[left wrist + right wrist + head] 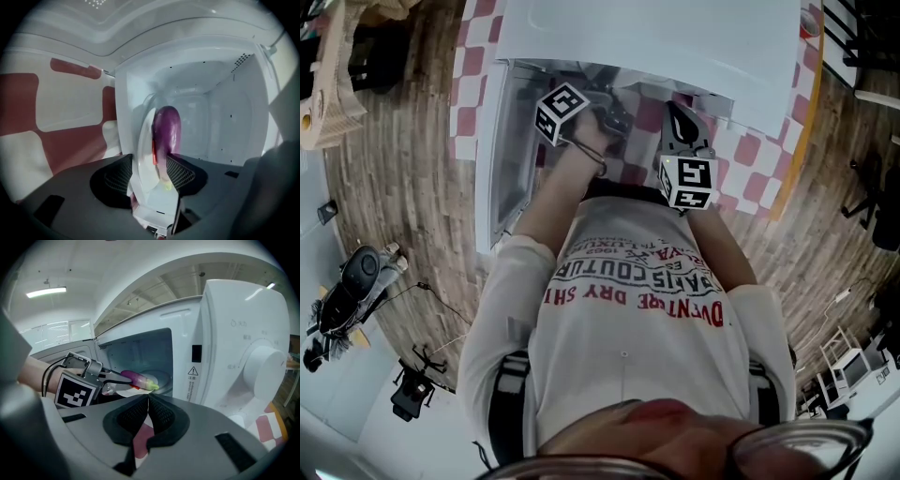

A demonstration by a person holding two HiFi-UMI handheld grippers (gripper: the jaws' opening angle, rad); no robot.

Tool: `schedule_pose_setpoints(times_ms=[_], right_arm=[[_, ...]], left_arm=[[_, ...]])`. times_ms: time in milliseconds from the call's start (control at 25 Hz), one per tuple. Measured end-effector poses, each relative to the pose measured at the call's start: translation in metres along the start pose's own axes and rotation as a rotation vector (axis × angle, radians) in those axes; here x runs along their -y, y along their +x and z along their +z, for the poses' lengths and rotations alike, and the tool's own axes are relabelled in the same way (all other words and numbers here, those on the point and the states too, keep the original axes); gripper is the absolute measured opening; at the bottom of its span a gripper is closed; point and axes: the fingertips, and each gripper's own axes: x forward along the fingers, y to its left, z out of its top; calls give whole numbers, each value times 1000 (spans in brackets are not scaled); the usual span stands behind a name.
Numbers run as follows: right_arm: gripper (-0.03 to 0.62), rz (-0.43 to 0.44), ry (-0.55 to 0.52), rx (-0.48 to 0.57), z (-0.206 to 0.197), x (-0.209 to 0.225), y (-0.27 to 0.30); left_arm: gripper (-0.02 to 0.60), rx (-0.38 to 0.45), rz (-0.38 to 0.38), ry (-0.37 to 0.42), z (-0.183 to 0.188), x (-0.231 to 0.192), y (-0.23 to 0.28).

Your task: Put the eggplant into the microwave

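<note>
Red-white check-cloth table (748, 150), white microwave (675, 42) on it, door open; wood floor (412, 206) around.

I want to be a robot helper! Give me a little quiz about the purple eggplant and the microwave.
1. True or false: the right gripper has its jaws together, holding nothing.
2. What does the eggplant lie on? A) a white plate B) a blue bowl C) a wooden board
3. Fill in: the plate stands between the parted jaws of the ____ gripper, at the open microwave.
Key: 1 true; 2 A; 3 left gripper.
</note>
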Motion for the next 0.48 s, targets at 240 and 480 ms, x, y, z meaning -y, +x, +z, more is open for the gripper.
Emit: schedule_pose_setpoints(times_ms=[240,480], right_arm=[[26,10,-8,3,2,-3,-2],[26,15,-18,25,10,-9,-6]], left_arm=[[244,-36,-45,32,-5,8,-7],[221,-47,-14,154,-16,12,-31]])
